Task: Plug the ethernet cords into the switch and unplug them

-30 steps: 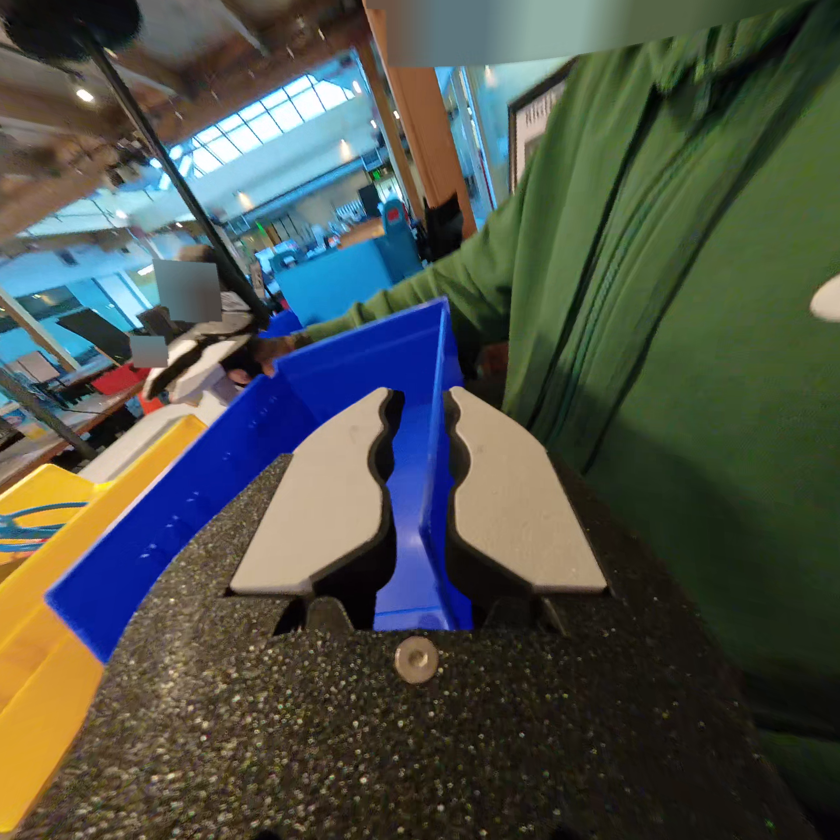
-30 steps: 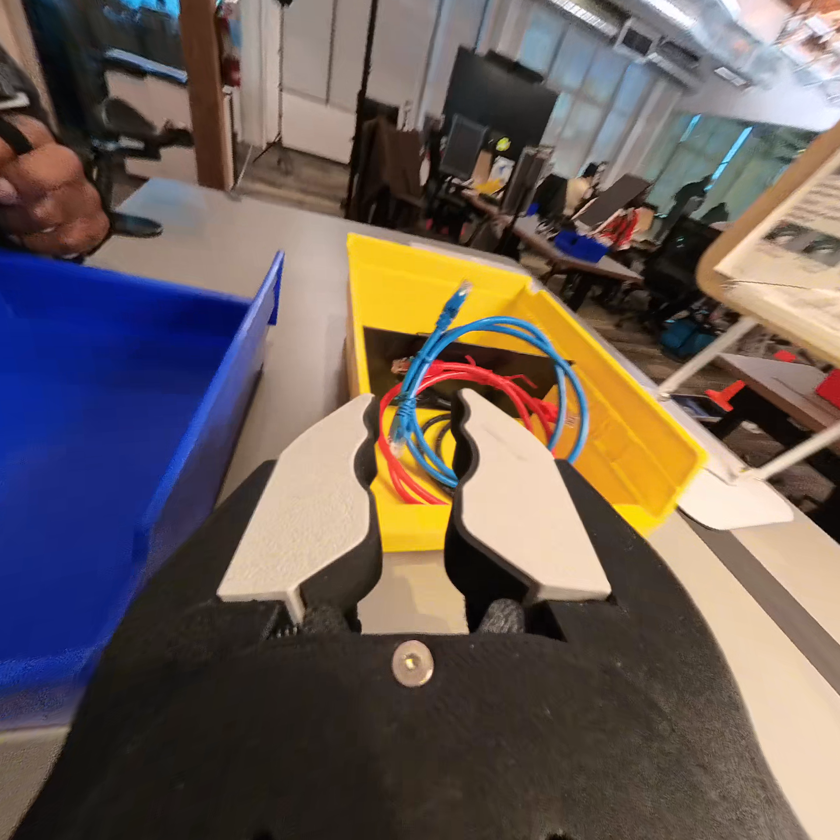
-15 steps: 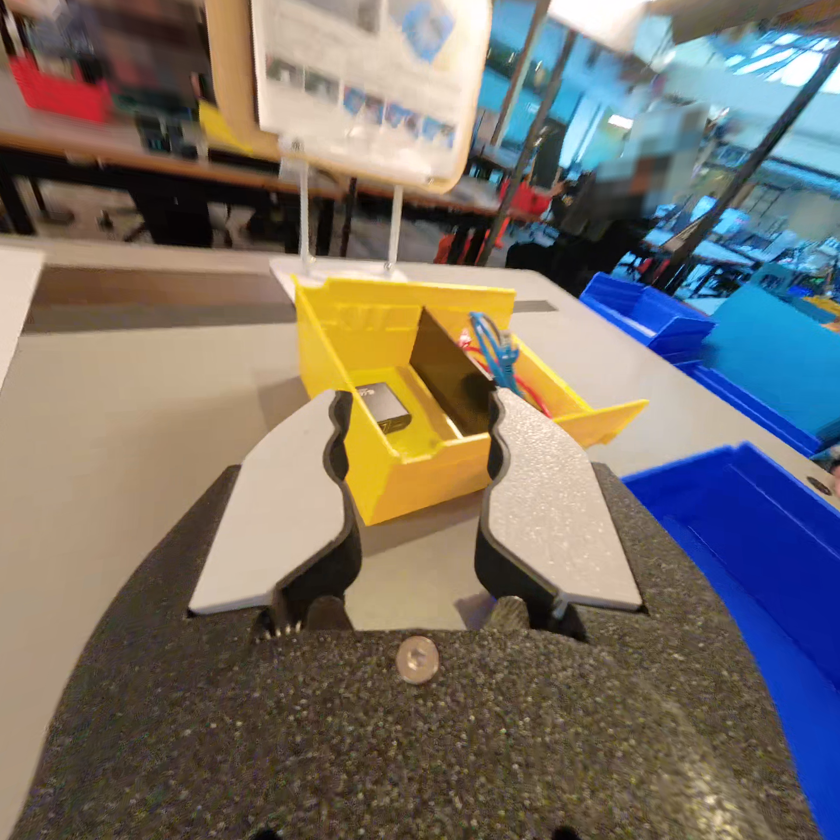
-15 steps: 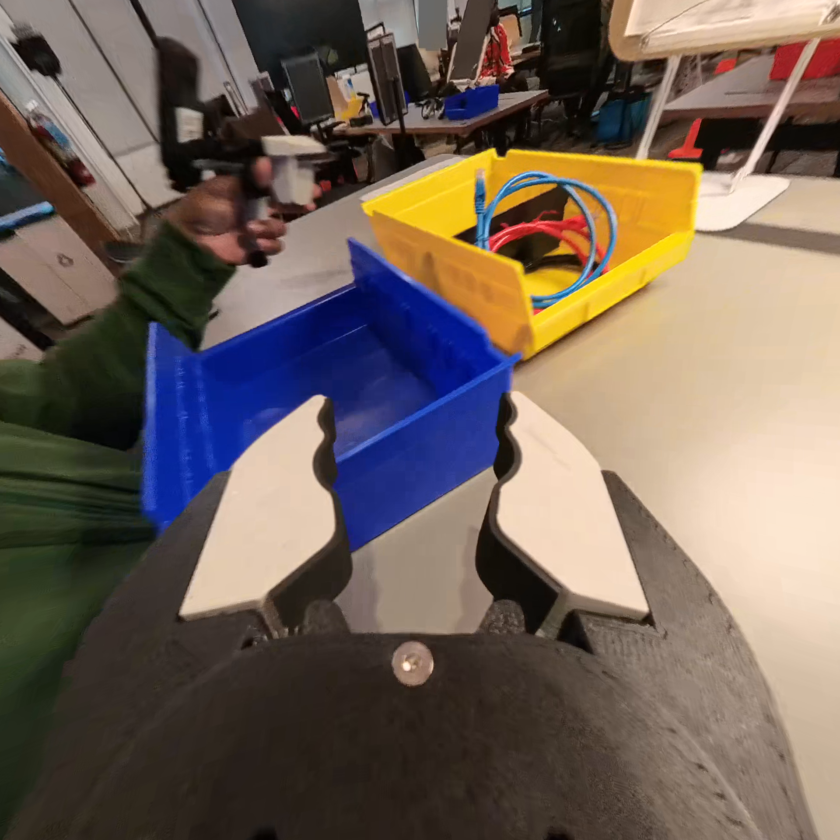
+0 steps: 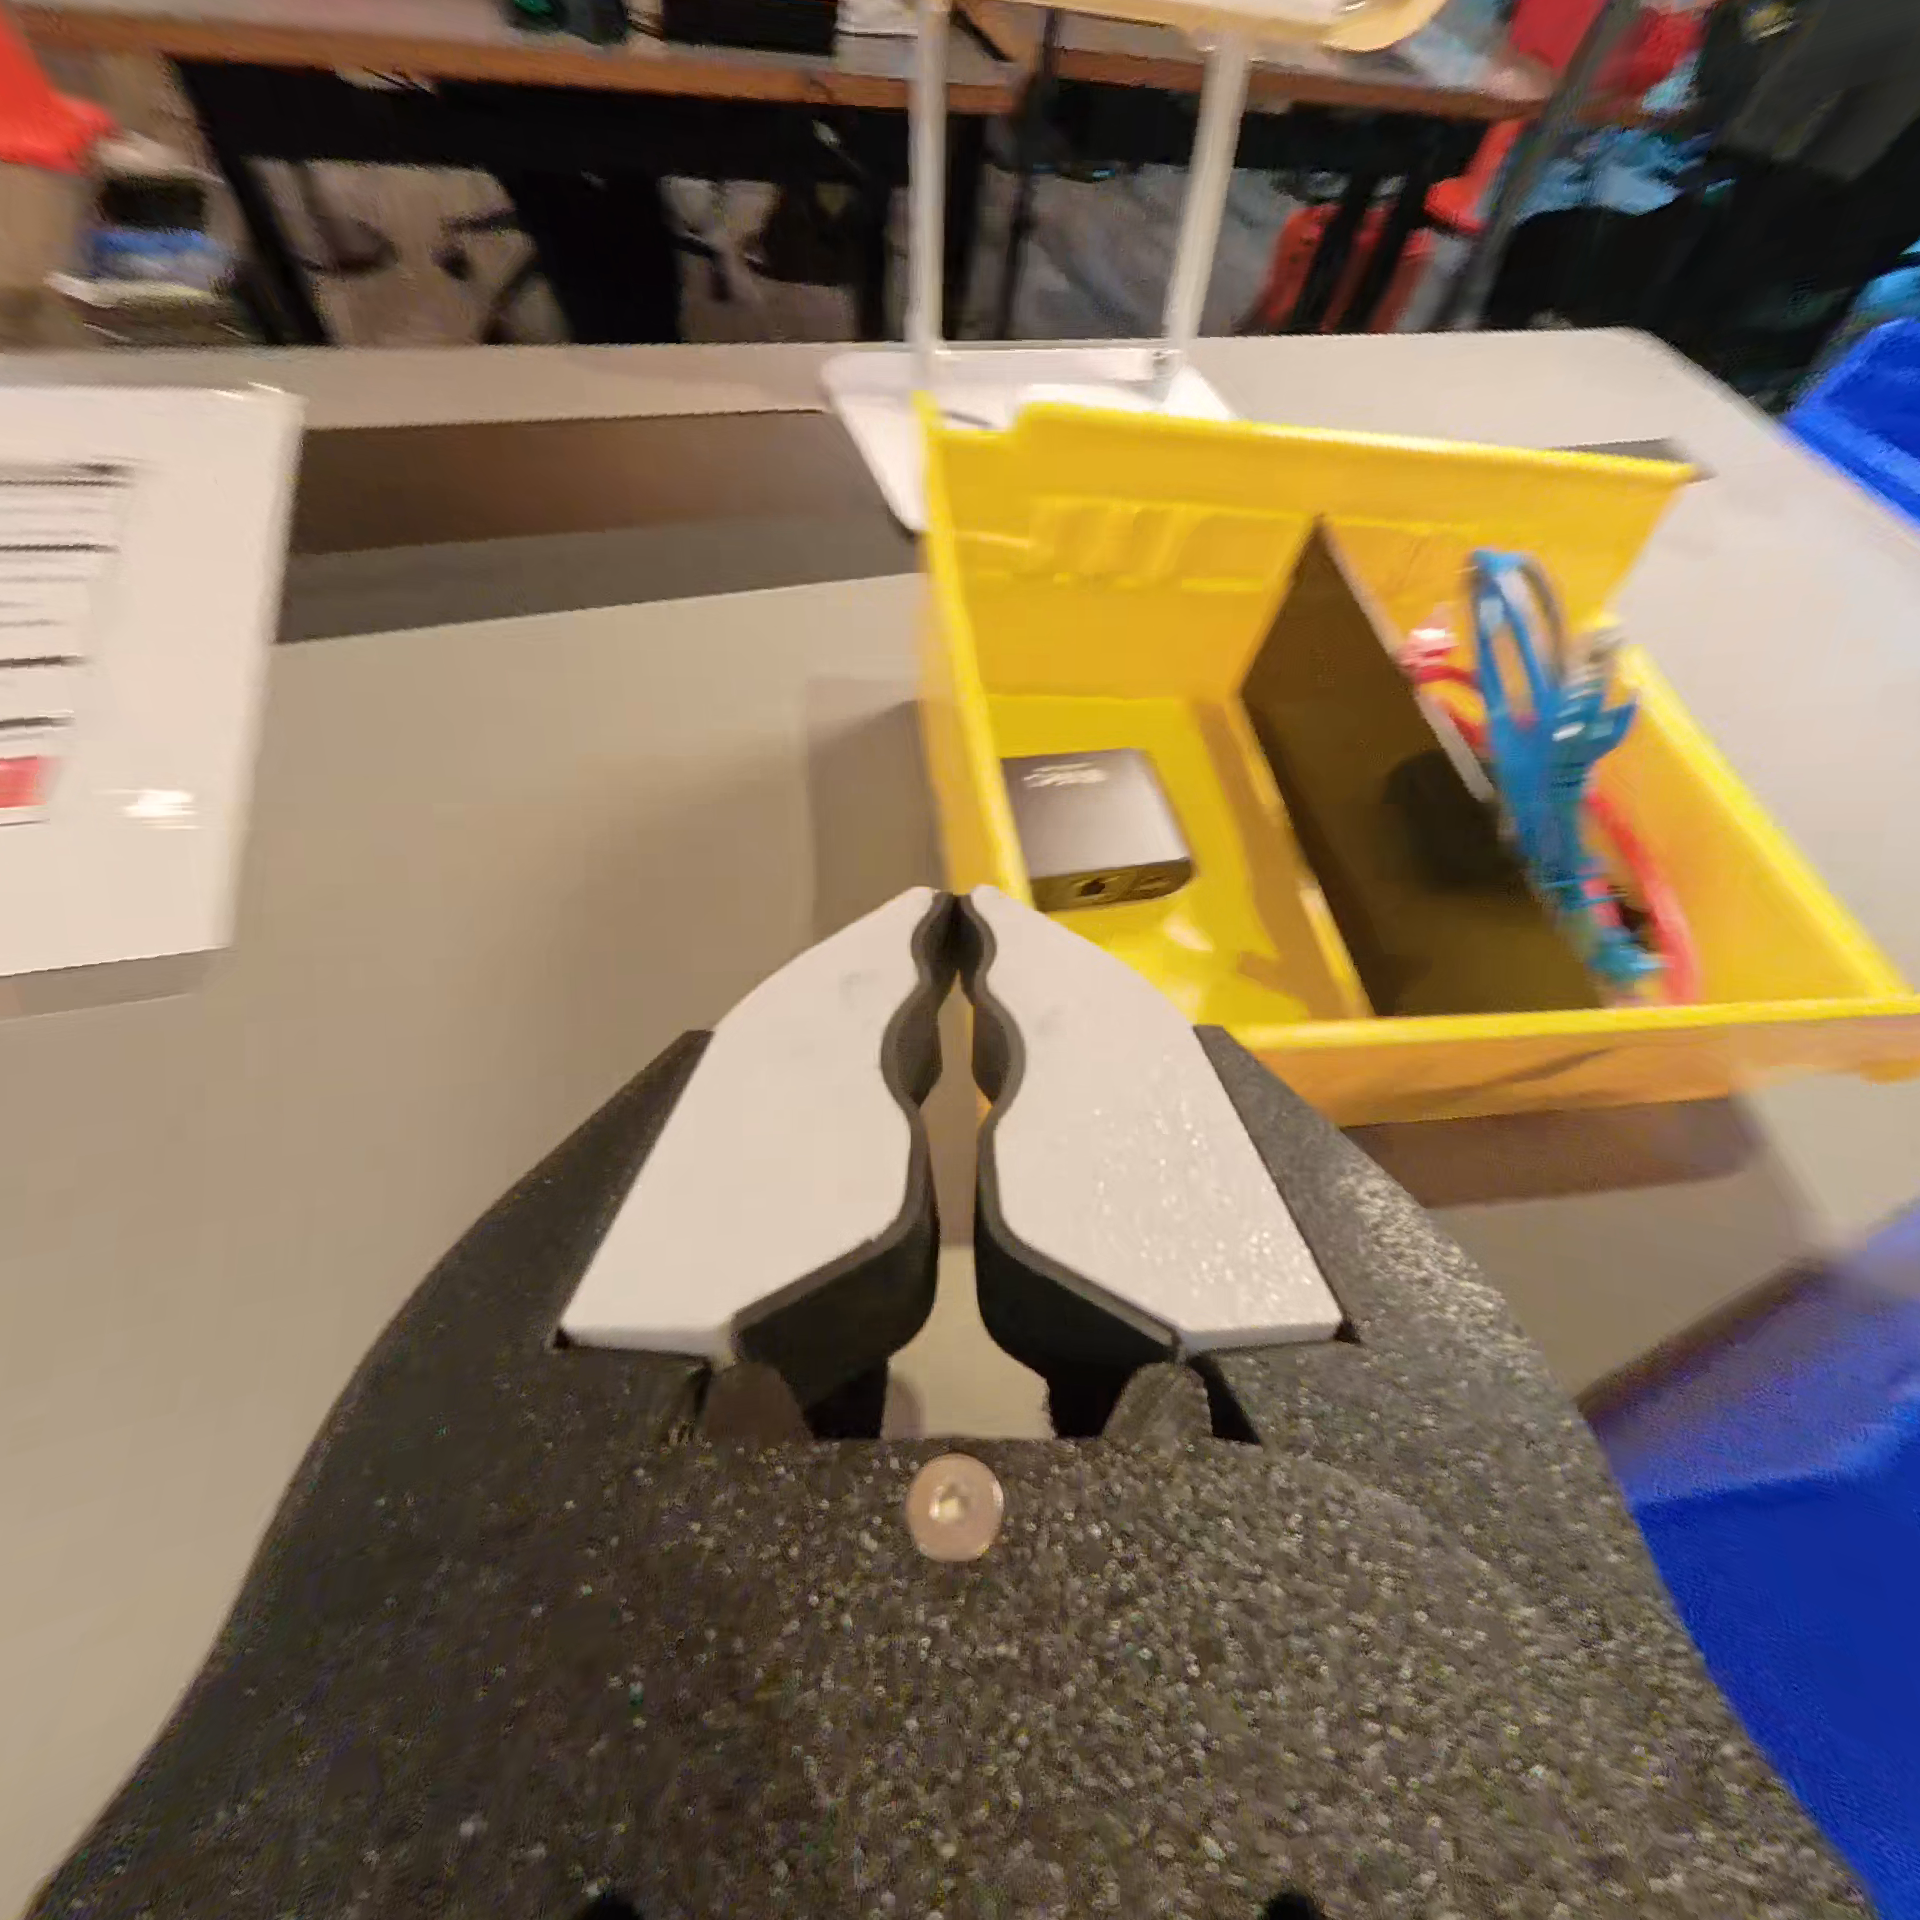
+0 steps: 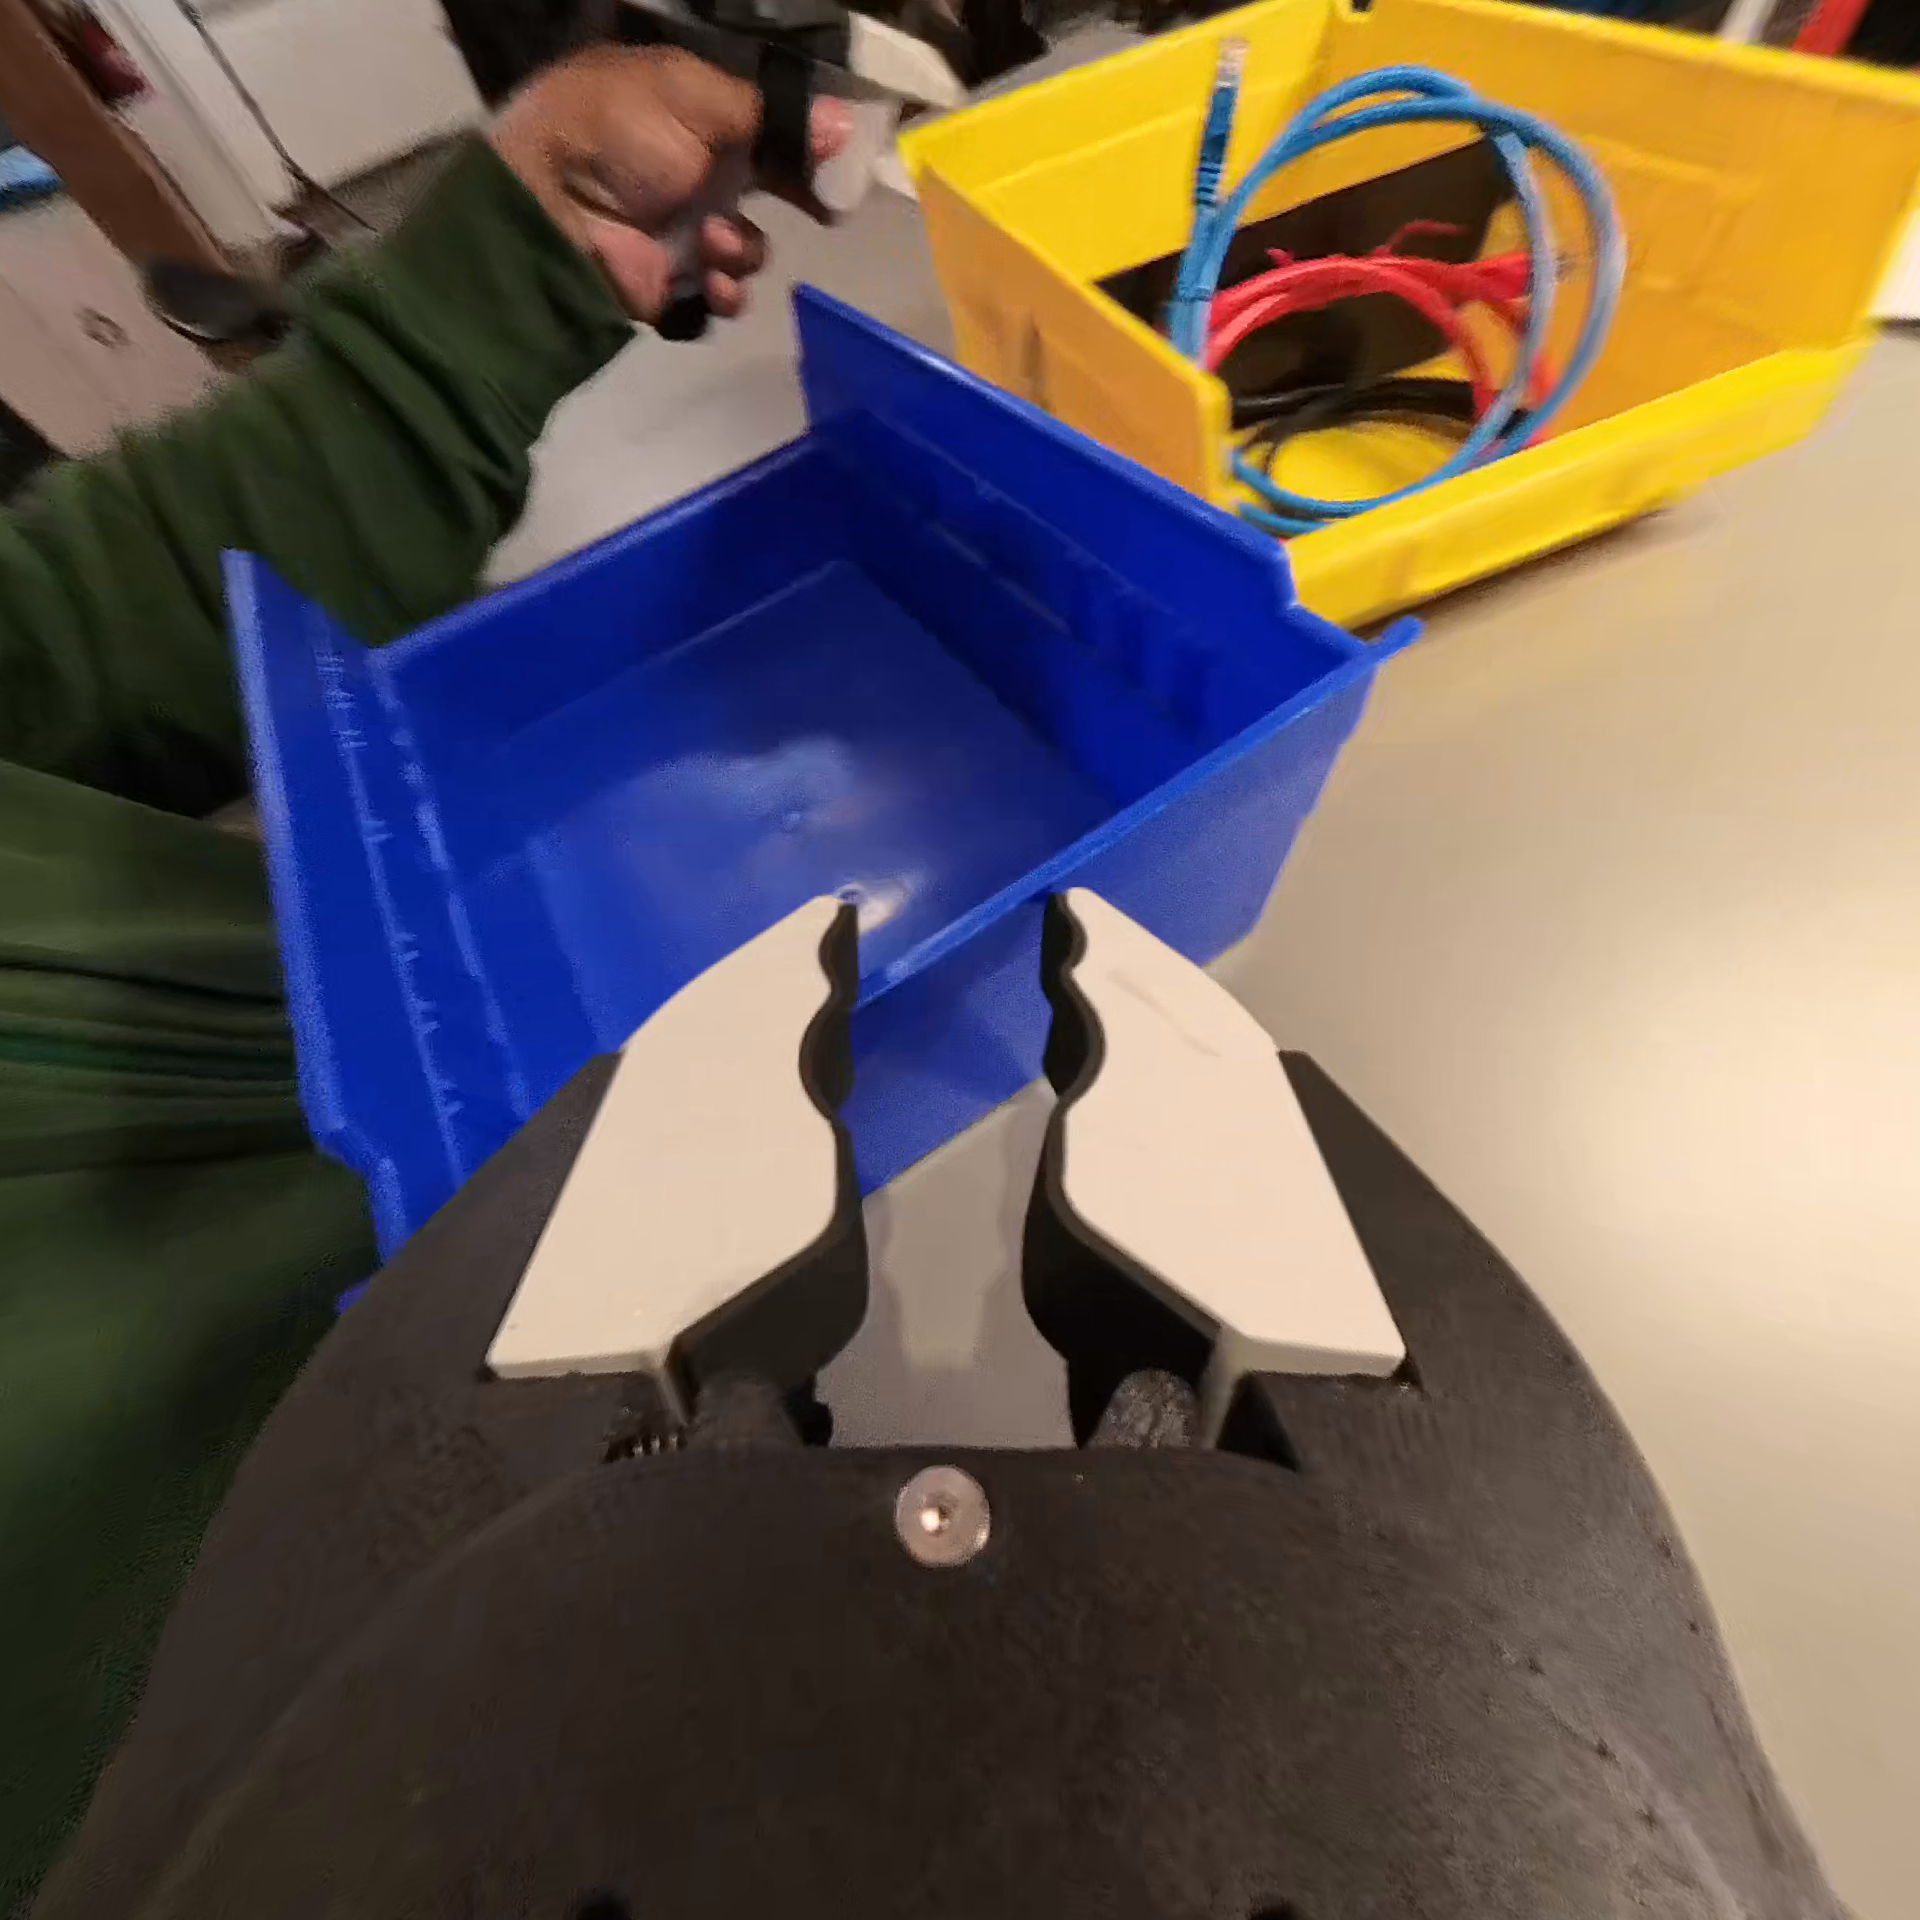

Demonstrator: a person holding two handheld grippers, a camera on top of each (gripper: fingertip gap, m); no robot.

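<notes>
My left gripper (image 5: 956, 906) is shut, its tips meet with nothing between them, and it hovers over the grey table just left of the yellow bin (image 5: 1558, 1049). A small dark grey switch (image 5: 1091, 821) lies in the bin's left compartment. Past a black divider (image 5: 1382, 831) lie coiled blue (image 5: 1538, 748) and red (image 5: 1652, 914) ethernet cords. My right gripper (image 6: 951, 914) is open and holds nothing, above the near rim of a blue bin (image 6: 416, 883). The yellow bin (image 6: 1455, 540) with the blue cord (image 6: 1558, 208) and red cords (image 6: 1351, 291) shows beyond it.
A white paper sheet (image 5: 94, 665) lies on the table at the left. A sign stand's base (image 5: 1039, 384) sits behind the yellow bin. The blue bin (image 5: 1787, 1507) is at the lower right. A person's green sleeve (image 6: 260, 416) and hand (image 6: 665, 177) reach over the blue bin. My right fingertips sit around 40 cm from my left ones.
My left gripper swung from the blue bin toward the yellow bin, opened wide, then shut on air. My right gripper swung to the blue bin, opened wide, then narrowed.
</notes>
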